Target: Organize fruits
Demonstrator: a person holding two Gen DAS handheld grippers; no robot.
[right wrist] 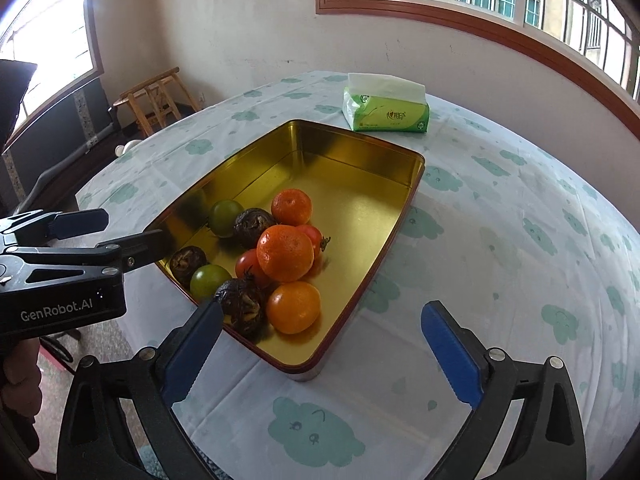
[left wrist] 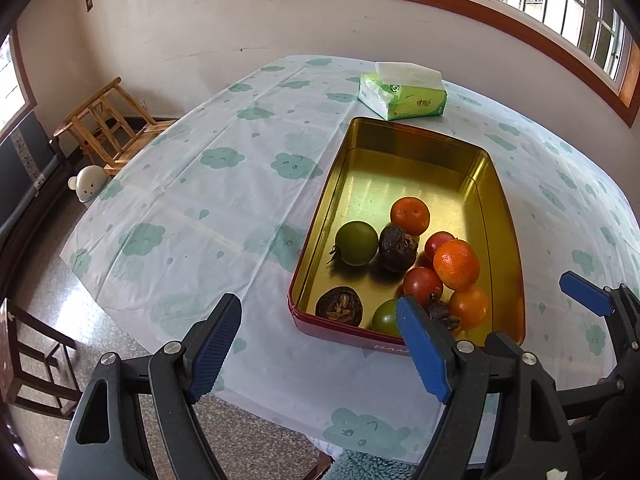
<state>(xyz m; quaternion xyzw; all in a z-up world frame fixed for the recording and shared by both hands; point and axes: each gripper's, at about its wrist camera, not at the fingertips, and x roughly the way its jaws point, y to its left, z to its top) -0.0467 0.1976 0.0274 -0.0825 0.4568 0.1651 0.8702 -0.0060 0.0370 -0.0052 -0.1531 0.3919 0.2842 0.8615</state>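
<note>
Jaws of both grippers standing spread, pinching nothing: left gripper (left wrist: 320,344) hovering over the near left corner of the tin, right gripper (right wrist: 324,336) hanging over its near right corner, blue pads apart with only tablecloth and tin edge showing between them. Gold-lined rectangular tin (right wrist: 360,168), red outside, sitting on the table (right wrist: 520,240) under a pale cloth printed with green clouds. Fruits all lying inside the tin, crowding its near half and leaving the far half bare. Three oranges: largest orange (right wrist: 285,253) resting on top of the heap, glossy and dimpled; near orange (right wrist: 293,307) lying by the front wall, lighter and yellower; far orange (right wrist: 291,207) sitting behind the heap. Two red tomatoes (right wrist: 250,266) showing partly beneath the largest orange, one with its dried green stalk sticking out to the right. Two green tomatoes: far green tomato (right wrist: 226,218) lying toward the left wall, near green tomato (right wrist: 209,281) touching a dark fruit. Three dark brown wrinkled fruits: near dark fruit (right wrist: 241,306) split and showing a pale inside, corner dark fruit (right wrist: 187,263) sitting in the near left corner, far dark fruit (right wrist: 253,222) lying between the far green tomato and the far orange. Green tissue pack (right wrist: 386,110) sitting beyond the tin, white sheet sticking up.
</note>
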